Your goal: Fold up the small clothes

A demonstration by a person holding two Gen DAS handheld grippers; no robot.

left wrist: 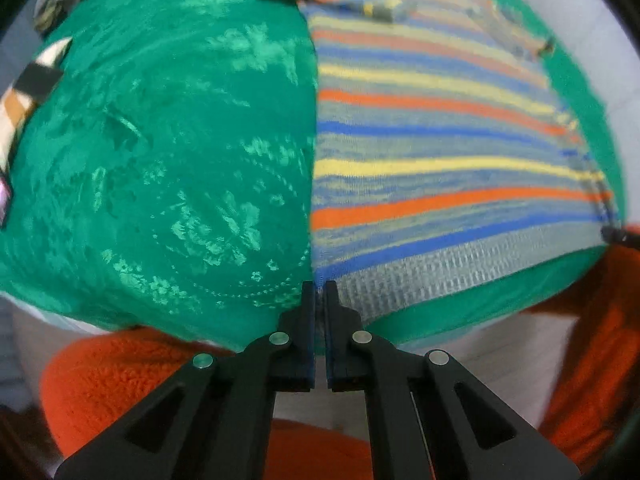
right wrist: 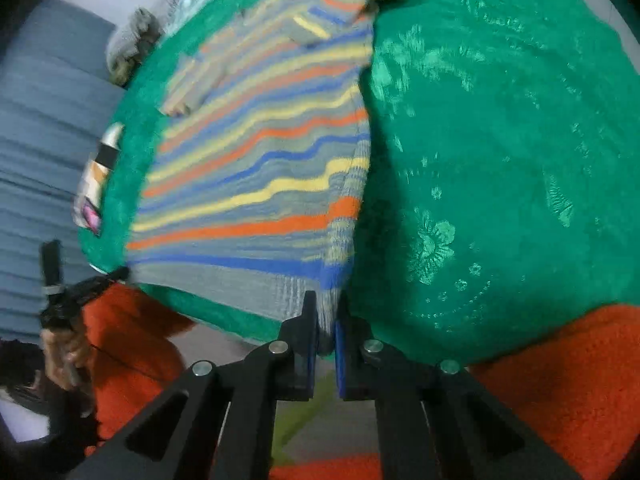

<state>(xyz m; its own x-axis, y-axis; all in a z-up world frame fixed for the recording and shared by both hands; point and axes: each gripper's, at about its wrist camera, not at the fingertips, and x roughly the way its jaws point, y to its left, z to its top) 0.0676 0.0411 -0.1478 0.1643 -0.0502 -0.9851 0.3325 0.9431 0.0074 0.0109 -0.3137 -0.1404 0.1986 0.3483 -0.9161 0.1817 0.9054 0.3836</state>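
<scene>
A small striped sweater [left wrist: 440, 152], grey with orange, blue and yellow bands, lies flat on a green patterned cloth [left wrist: 168, 152]. My left gripper [left wrist: 319, 286] is shut on the sweater's near left hem corner. In the right wrist view the sweater [right wrist: 248, 192] spreads to the left, and my right gripper [right wrist: 326, 300] is shut on its near right hem corner, where a sleeve [right wrist: 344, 216] lies folded along the edge. The left gripper also shows in the right wrist view [right wrist: 116, 274] at the far hem corner.
The green cloth [right wrist: 500, 160] covers a raised surface. An orange fleece sleeve [left wrist: 128, 372] shows below in both views. A checkered folded item [right wrist: 100, 168] lies at the cloth's left edge. A grey bundle [right wrist: 132, 40] sits beyond it.
</scene>
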